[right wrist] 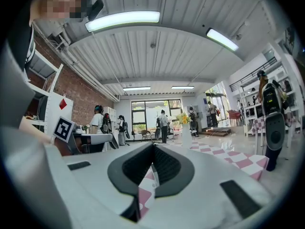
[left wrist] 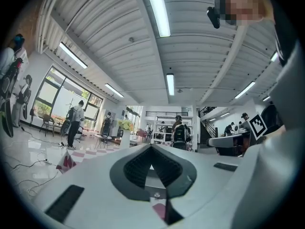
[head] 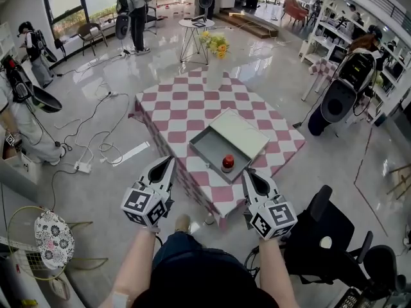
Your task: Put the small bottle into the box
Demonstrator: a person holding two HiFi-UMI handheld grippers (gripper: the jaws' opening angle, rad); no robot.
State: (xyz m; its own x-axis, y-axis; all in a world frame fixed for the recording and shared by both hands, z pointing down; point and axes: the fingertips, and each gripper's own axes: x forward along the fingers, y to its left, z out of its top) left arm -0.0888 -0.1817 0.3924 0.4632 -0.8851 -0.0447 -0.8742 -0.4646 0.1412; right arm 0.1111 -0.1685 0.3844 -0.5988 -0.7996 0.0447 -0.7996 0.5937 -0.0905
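Observation:
A small red bottle (head: 228,163) stands upright inside an open grey box (head: 212,147), near the box's front corner. The box's pale lid (head: 241,133) lies folded back behind it. The box rests on a table with a pink and white checked cloth (head: 186,104). My left gripper (head: 169,161) hangs at the table's near edge, left of the box, shut and empty. On the other side, just below and right of the bottle, my right gripper (head: 248,174) is also shut with nothing in it. Both gripper views look out level over the room past closed jaws, the left gripper (left wrist: 152,149) and the right gripper (right wrist: 153,147).
A black office chair (head: 327,230) stands close at my right. Cables and a power strip (head: 83,167) lie on the floor to the left. Yellow flowers (head: 217,43) stand by a small round table beyond the checked table. Several people stand around the room.

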